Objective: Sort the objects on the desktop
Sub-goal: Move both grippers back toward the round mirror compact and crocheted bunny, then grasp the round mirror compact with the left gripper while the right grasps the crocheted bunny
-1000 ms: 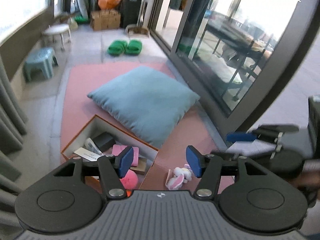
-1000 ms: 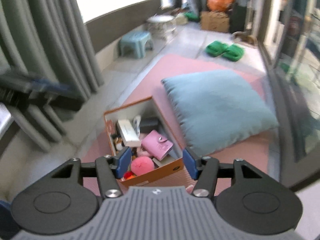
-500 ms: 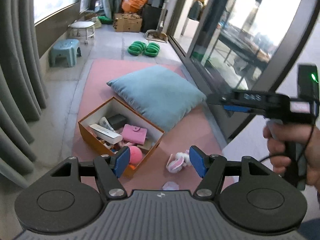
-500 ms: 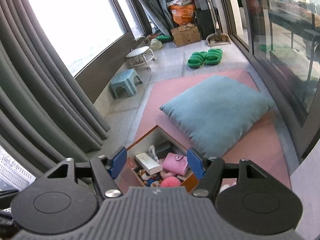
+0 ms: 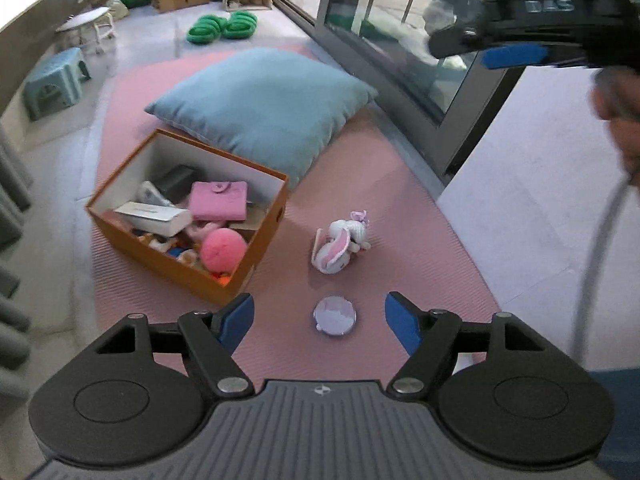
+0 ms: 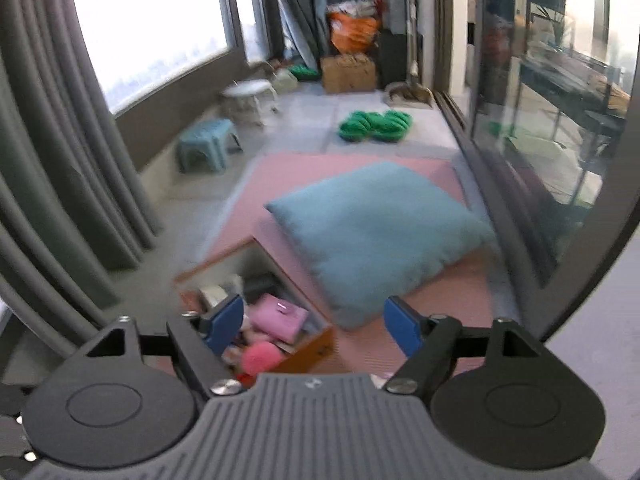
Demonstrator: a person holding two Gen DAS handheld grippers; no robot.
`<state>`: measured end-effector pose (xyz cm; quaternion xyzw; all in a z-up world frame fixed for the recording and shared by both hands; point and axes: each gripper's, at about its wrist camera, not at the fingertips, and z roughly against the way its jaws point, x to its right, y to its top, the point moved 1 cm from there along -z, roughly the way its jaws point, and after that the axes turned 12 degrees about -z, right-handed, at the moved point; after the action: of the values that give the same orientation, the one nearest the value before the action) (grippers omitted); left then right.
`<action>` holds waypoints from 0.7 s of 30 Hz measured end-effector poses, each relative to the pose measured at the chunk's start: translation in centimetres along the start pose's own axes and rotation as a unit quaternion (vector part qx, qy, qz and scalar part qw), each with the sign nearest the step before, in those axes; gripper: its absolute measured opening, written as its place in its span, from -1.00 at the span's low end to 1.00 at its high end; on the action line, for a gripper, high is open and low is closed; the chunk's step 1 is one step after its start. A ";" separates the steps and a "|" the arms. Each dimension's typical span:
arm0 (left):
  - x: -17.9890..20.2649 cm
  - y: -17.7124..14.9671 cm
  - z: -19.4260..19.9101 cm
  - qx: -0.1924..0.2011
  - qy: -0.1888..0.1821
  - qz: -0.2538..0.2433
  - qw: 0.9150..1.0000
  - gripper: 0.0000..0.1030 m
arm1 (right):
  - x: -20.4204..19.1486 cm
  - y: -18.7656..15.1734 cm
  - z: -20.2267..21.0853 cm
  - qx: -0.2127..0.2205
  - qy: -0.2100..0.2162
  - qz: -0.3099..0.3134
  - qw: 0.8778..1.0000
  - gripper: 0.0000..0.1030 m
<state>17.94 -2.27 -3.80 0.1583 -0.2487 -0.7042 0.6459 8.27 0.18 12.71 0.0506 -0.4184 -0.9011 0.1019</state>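
Left tongs [image 5: 319, 316] now spread wide and opening further, nothing between the blue pads [image 5: 236, 316], where a second back they stood narrower and higher, looking out over the cushion with the box half hidden under the frame. Brought down and tilted steeply toward the pink mat [image 5: 400, 208] since then, so the loose things sit in full view at last. Probably the approach to a first pick, with nothing gripped yet and sorting of these two items not yet begun. Small round compact [image 5: 334, 315] lying flat on the mat, straight ahead between the open pads and apart from both. Just beyond the compact, white-and-pink plush bunny [image 5: 340, 245] on its side, also on the mat. Left of the compact and a little farther off, orange box [image 5: 168, 258], open-topped and already holding a pink wallet [image 5: 218, 200], a pink ball [image 5: 223, 249], a white case and other small things. Past the box, blue cushion [image 5: 260, 104] touching or nearly touching its far corner. Right tongs [image 6: 314, 326] likewise spread and opening, empty, held high above the box with only a small shift over the same second; seen in the left view as a dark blurred shape [image 5: 516, 56] well above and to the right of the compact, so likely not the one picking here.
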 end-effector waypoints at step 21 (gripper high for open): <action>2.4 -6.4 -18.7 -0.019 0.025 -0.004 0.999 0.65 | 7.4 -8.8 -13.5 -0.148 -0.069 -0.011 0.987 0.55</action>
<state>22.55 -7.06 -22.51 0.1645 -0.2183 -0.7076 0.6516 2.22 -5.96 -2.73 -0.0229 -0.2860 -0.9555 0.0690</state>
